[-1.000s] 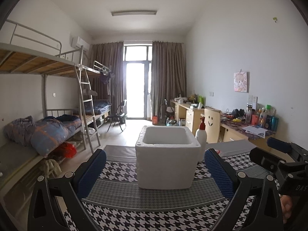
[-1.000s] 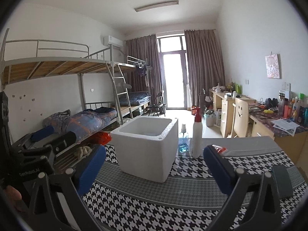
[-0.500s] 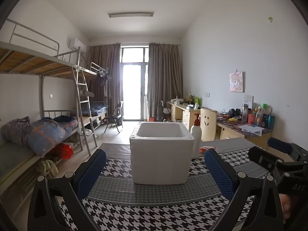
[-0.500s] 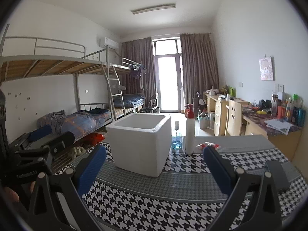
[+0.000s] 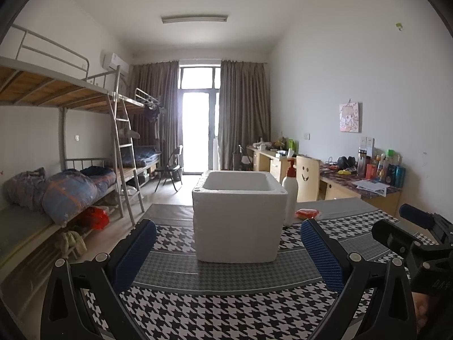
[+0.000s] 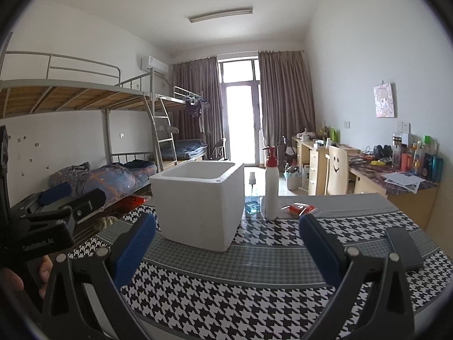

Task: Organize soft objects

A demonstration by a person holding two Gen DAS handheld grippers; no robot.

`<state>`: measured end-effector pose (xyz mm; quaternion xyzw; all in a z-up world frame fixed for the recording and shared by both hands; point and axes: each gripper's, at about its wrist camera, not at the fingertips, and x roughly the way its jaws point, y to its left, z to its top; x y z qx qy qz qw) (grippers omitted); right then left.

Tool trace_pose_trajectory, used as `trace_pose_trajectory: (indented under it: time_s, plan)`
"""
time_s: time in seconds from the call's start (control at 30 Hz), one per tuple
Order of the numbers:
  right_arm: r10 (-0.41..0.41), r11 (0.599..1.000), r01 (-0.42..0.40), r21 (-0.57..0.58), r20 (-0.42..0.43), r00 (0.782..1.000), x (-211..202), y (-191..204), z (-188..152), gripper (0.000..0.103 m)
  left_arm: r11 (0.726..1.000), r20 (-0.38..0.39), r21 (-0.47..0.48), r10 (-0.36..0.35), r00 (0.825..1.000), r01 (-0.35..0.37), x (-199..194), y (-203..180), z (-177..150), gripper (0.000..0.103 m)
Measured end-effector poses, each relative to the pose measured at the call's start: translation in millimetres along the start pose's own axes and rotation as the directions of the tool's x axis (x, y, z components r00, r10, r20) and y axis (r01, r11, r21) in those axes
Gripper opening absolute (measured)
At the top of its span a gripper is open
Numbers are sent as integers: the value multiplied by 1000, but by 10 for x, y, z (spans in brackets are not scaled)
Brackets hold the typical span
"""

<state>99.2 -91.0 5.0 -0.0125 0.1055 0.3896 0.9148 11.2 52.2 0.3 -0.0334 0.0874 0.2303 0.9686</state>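
A white foam box (image 5: 239, 218) stands open-topped on the houndstooth tablecloth (image 5: 215, 311); it also shows in the right wrist view (image 6: 198, 206). A small orange-red soft packet (image 5: 306, 213) lies behind the box to the right, also seen in the right wrist view (image 6: 298, 208). My left gripper (image 5: 226, 252) is open and empty, in front of the box. My right gripper (image 6: 226, 250) is open and empty, in front of the box and to its right. The inside of the box is hidden.
A white pump bottle with a red top (image 6: 271, 187) and a small clear spray bottle (image 6: 252, 198) stand right of the box. A dark flat case (image 6: 403, 248) lies at the table's right. Bunk beds (image 5: 56, 187) are left, desks (image 5: 362, 184) right.
Both grippers have dropped lower and tilted up, so the box now appears lower in each view and more of the room shows. Both stay open and empty.
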Motion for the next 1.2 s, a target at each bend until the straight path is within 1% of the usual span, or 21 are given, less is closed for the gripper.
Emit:
trace_pose_trajectory:
  time_s: [0.13, 0.27, 0.5, 1.2]
  plan:
    - [23, 1000, -23, 21, -4, 1000, -6, -10, -14, 102, 1000, 3, 1, -3, 1000, 3, -15, -2, -25, 102]
    - [7, 1000, -7, 4, 1, 1000, -20, 9, -27, 102, 1000, -6, 1, -1, 1000, 1, 6, 4, -19, 102]
    - [10, 1000, -10, 15, -3, 1000, -20, 6, -38, 102, 1000, -8, 9, -16, 1000, 16, -11, -20, -27, 102]
    - [-1, 1000, 1, 19, -17, 1000, -3, -36, -68, 102, 1000, -26, 18, -20, 999, 20, 13, -54, -64, 102]
